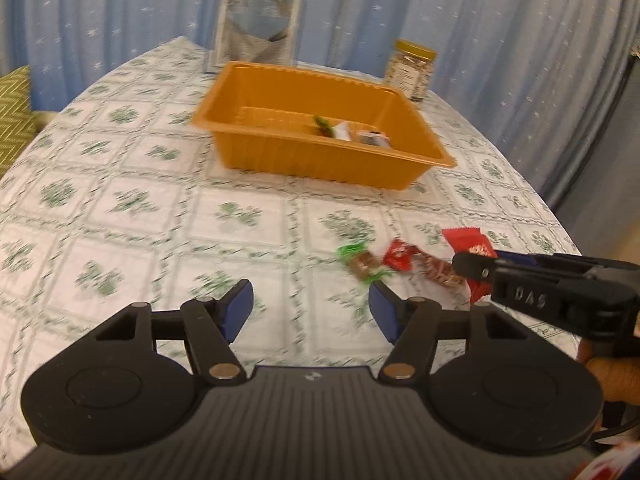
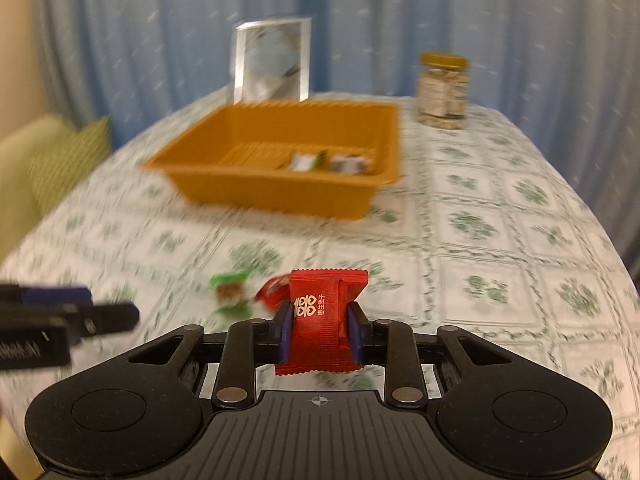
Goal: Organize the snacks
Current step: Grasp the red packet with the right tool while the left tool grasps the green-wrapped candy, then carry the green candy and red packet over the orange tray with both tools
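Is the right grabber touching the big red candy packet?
Touching. In the right wrist view, the right gripper has both blue pads pressed against the sides of the red packet, pinching it between them.

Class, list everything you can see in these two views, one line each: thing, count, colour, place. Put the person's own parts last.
orange tray: one, orange, mid-table, a few wrapped snacks inside
red packet: one, red, between right gripper's pads
loose candies: about three, green-ended, red and brown, on cloth before the tray
jar: one, clear, yellow lid, behind tray
picture frame: one, pale, table's far edge
tablecloth: one, white, green flowers
curtain: blue, behind
cushion: green, far left
left gripper: black, open, empty
right gripper: black, shut on packet
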A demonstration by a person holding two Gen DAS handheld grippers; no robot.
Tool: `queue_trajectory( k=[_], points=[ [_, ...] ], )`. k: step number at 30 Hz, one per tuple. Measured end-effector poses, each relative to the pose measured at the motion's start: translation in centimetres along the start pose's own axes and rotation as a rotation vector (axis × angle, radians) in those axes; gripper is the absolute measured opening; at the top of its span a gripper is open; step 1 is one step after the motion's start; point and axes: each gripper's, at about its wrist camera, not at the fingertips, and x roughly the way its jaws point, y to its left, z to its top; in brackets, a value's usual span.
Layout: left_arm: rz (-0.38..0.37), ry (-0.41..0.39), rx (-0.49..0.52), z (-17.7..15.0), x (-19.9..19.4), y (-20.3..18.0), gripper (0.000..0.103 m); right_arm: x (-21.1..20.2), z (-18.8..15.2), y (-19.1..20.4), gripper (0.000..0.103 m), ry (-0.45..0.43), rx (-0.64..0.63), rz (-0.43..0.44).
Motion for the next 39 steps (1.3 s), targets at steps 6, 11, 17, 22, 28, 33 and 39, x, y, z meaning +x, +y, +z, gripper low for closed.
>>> queue_trajectory(
  k=[6, 11, 17, 22, 28, 33, 39],
  points=[
    [-0.027, -0.004, 0.018, 0.9, 2.9, -2.1, 0.048, -0.1, 0.4, -1.7, 0.028, 0.009, 0.075, -0.037],
    [-0.014, 0.000, 0.023, 1.5, 5.3, -2.9, 0.040, -0.2, 0.5, -2.4, 0.028, 0.000, 0.116, -0.054],
    [0.010, 0.026, 0.032, 1.5, 7.3, -3.1, 0.039, 0.2, 0.7, -2.5, 0.028, -0.001, 0.135, -0.044],
    [0.045, 0.022, 0.106, 0.9, 6.8, -3.4, 0.040, 0.3, 1.0, -2.6, 0.028, -0.011, 0.146, -0.042],
    [0.048, 0.021, 0.137, 0.6, 6.7, -3.2, 0.033, 0.3, 1.1, -2.2, 0.028, -0.015, 0.143, -0.034],
    [0.050, 0.015, 0.204, 0.6, 7.1, -3.7, 0.021, 0.4, 1.1, -2.0, 0.028, -0.011, 0.140, -0.036],
    [0.042, 0.016, 0.198, 0.5, 6.0, -3.3, 0.018, 0.5, 1.2, -1.7, 0.028, -0.008, 0.131, -0.028]
  ],
)
